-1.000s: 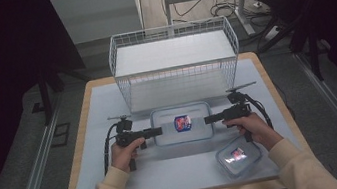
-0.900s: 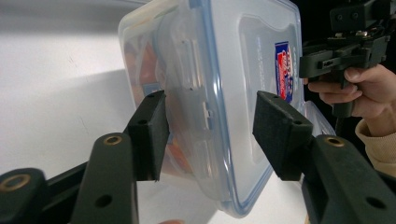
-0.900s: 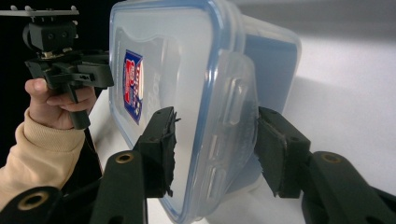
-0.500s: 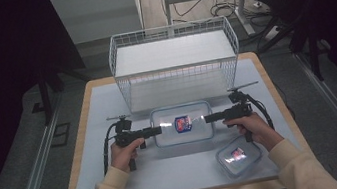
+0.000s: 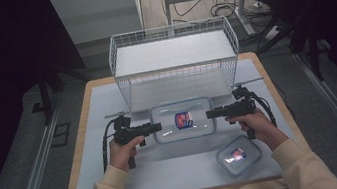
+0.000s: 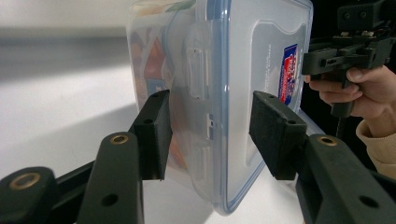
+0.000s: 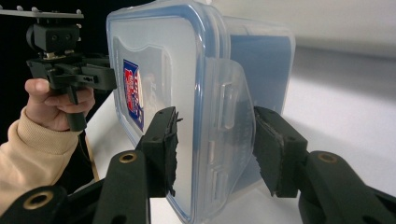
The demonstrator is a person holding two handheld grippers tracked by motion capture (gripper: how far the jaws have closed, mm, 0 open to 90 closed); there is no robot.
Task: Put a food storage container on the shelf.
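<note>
A large clear lidded container with a blue seal and a red-and-blue label lies flat mid-table. My left gripper is at its left end and my right gripper at its right end, both turned on their side. In the left gripper view the jaws straddle the end clasp of the container; they have just been closing, and a gap still shows at the lid side. In the right gripper view the jaws straddle the other clasp of the container, with the pads near it but not clearly pressing.
A white wire basket stands right behind the container. A smaller lidded container lies near the front edge, by the person's right wrist. A pale mat covers the wooden table.
Both grippers have edged slightly inward toward the container's ends. The container has stayed where it was.
</note>
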